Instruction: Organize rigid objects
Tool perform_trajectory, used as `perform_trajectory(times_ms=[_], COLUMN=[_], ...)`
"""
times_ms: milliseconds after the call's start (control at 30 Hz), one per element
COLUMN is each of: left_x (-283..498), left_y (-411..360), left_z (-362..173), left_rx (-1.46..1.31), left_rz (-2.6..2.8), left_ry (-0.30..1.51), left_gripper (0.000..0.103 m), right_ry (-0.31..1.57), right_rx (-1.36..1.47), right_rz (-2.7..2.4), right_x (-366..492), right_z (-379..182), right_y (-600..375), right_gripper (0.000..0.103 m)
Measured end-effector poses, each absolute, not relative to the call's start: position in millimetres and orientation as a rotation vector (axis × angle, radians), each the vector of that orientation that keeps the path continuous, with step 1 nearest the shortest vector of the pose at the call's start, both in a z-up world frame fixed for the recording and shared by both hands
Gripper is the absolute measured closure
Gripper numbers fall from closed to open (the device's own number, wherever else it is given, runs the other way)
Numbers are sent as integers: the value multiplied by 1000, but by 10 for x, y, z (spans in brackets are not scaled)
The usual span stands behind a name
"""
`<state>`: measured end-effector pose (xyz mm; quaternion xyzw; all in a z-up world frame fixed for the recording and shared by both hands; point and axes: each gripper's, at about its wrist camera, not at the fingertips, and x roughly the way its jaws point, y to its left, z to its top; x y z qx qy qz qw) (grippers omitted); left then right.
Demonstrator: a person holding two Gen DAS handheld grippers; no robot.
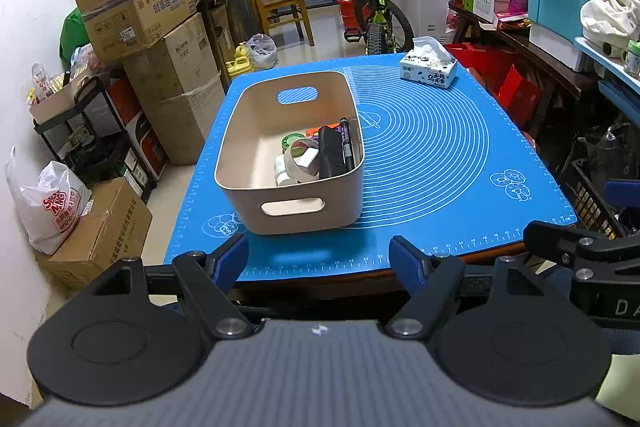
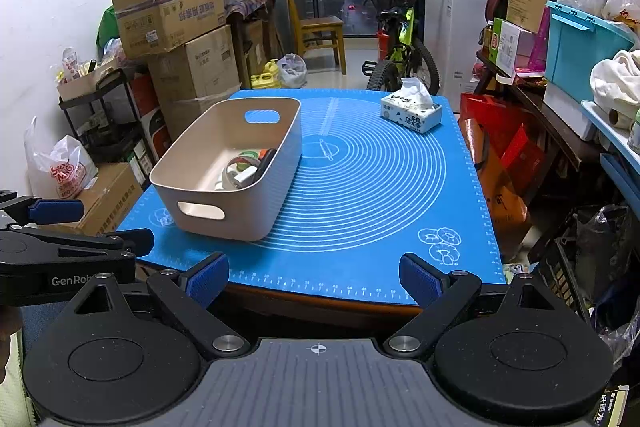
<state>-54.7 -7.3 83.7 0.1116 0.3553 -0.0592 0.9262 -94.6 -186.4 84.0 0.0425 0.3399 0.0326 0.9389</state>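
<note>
A beige plastic bin [image 1: 256, 203] [image 2: 224, 219] with cut-out handles stands on the left half of a blue silicone mat [image 1: 432, 163] [image 2: 372, 187]. Inside it lie a roll of tape [image 1: 298, 157], a black marker [image 1: 347, 143], a black case [image 1: 330, 155], a green-lidded jar [image 1: 293, 140] and small white items. My left gripper [image 1: 320, 263] hangs open over the mat's near edge, just short of the bin, with nothing between its blue pads. My right gripper [image 2: 316, 277] is open too, empty, at the near edge to the right of the bin.
A tissue box [image 1: 428, 67] [image 2: 412, 113] sits at the mat's far right corner. Stacked cardboard boxes [image 1: 160, 39] and a black rack crowd the left; a bicycle [image 1: 376, 15] stands beyond the table. Shelves with a blue crate [image 2: 580, 55] line the right.
</note>
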Motion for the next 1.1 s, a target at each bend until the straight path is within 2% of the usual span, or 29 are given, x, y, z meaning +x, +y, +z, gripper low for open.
perform_trajectory(times_ms=[1100], left_x=[-559], left_y=[-82], left_z=[829], left_rx=[229], left_rz=[-128], left_ry=[730], left_gripper=[26], right_ry=[695], right_rx=[86], right_rz=[65], right_x=[-947], right_z=[850], right_y=[-1851], right_gripper=[10])
